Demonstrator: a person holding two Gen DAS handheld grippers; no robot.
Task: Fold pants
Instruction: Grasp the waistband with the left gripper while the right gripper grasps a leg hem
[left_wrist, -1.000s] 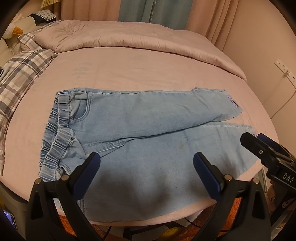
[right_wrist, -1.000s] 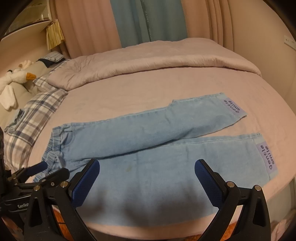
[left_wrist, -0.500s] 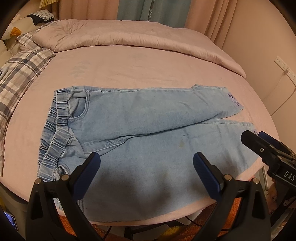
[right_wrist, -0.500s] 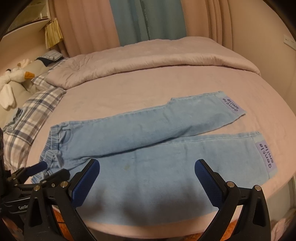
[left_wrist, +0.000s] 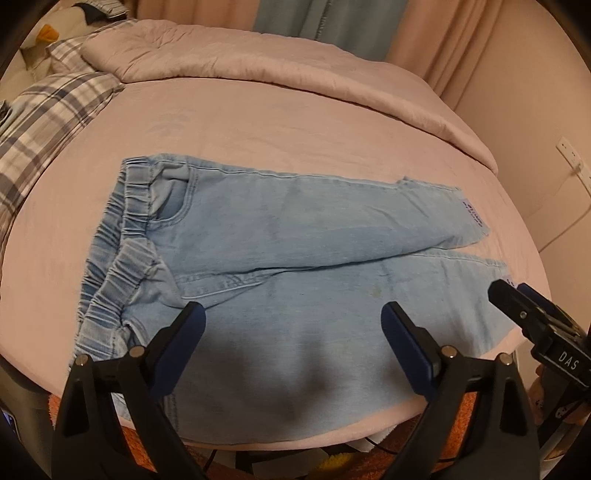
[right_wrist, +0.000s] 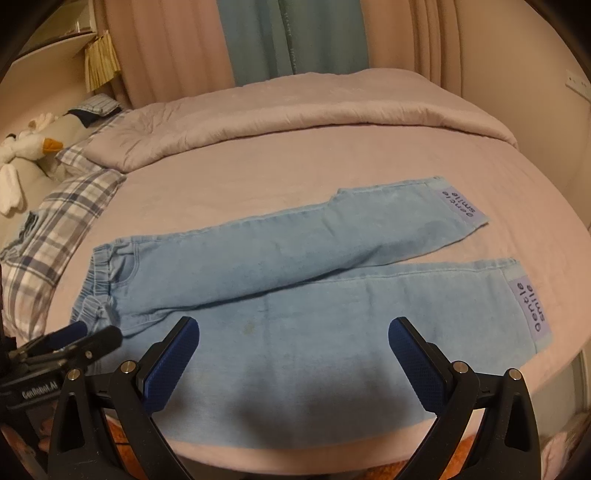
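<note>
Both the left claw (left_wrist: 291, 339) and the right claw (right_wrist: 293, 354) are hovering with fingers spread apart, gripping nothing, at the near edge of the bed (left_wrist: 258, 122). The pants (right_wrist: 295, 280) are lying flat there, legs splayed, probably readied for a lengthwise fold.

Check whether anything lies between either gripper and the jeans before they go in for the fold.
Nothing visible does. The light blue jeans lie flat on the pink bed sheet, with nothing on top. The left gripper and right gripper are both open, directly over the near leg.
</note>
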